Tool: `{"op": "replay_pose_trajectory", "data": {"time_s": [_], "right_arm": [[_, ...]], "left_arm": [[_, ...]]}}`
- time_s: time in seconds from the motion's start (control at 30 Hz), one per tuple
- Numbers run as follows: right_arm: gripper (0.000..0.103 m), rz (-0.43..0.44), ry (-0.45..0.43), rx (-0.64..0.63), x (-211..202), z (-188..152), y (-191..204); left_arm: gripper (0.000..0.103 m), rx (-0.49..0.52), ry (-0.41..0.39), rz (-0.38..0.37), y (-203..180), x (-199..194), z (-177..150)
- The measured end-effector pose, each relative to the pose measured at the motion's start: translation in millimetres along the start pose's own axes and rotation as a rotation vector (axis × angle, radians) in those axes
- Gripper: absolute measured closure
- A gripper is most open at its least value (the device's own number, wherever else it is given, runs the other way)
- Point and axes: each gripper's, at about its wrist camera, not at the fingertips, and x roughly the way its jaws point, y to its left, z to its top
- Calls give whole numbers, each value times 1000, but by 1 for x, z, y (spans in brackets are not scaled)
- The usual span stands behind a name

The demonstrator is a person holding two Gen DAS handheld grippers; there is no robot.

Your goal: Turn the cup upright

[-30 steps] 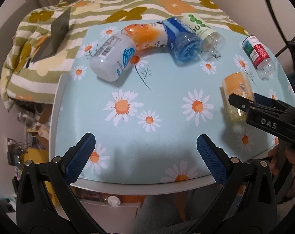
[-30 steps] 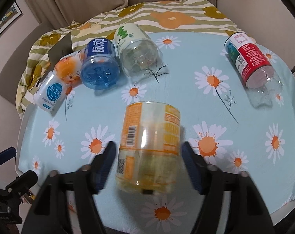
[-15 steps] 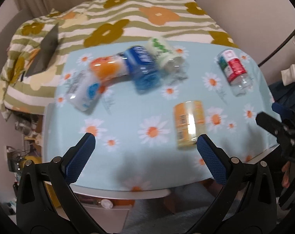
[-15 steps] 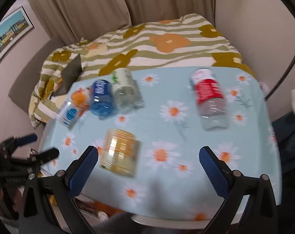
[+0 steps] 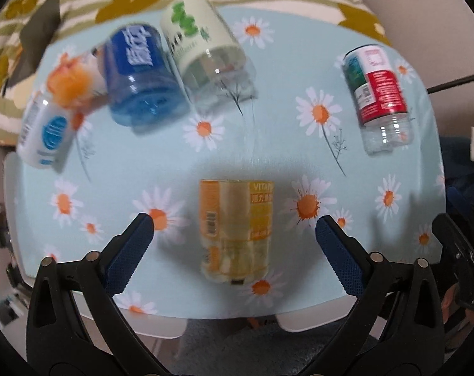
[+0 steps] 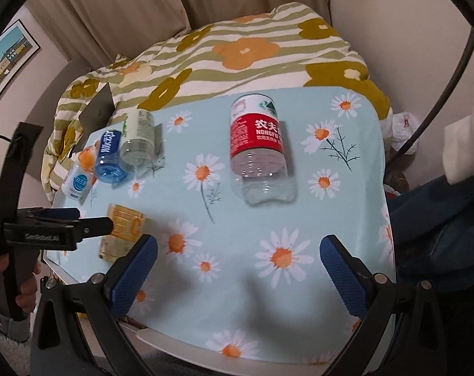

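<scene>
Cup [image 5: 236, 230] on table [image 5: 161, 156], btwn left tongs [image 5: 234, 230].

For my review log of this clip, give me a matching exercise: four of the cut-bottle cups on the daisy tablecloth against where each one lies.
Things:
1. yellow cup
2. red cup
3. blue cup
4. small white cup

Places:
A. alone at the table's right side
B. between the open left gripper fingers
C. far left edge of the cluster
D. beside the green-print cup

Pairs: 1-B, 2-A, 3-D, 4-C

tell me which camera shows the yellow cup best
The left wrist view: the yellow cup lies on its side, whole, between the open left claw. In the right wrist view, that claw partly hides it.
</scene>
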Motion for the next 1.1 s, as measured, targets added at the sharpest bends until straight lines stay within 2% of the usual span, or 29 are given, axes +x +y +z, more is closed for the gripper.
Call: {"op": "replay_pose_trajectory", "data": {"time_s": [0.07, 0.27, 0.33, 0.4, 0.43, 0.7, 0.8, 0.9, 1.1], "right_arm": [[0, 9, 13, -6, 7, 1, -6], [0, 45, 59, -11, 29, 3, -23], [0, 54, 67, -9, 33, 4, -26], [0, 60, 70, -9, 36, 5, -30], [0, 60, 71, -9, 37, 5, -30], [0, 62, 72, 3, 39, 9, -39], [0, 60, 66, 3, 36, 10, -37], [0, 57, 56, -7, 30, 12, -34], [0, 55, 19, -29, 19, 12, -19]], "left_arm": [[8, -18, 38, 10, -1, 11, 3], [9, -62, 130, 22, 1, 36, 9], [16, -67, 153, 28, -1, 42, 10], [34, -68, 169, 39, -3, 48, 12], [37, -72, 174, 41, -4, 51, 13], [39, -62, 167, 27, -5, 49, 17], [39, -59, 140, 12, -6, 38, 14], [39, -76, 74, -25, -6, 20, 4], [39, -82, -200, -44, -6, -14, -23]]}}
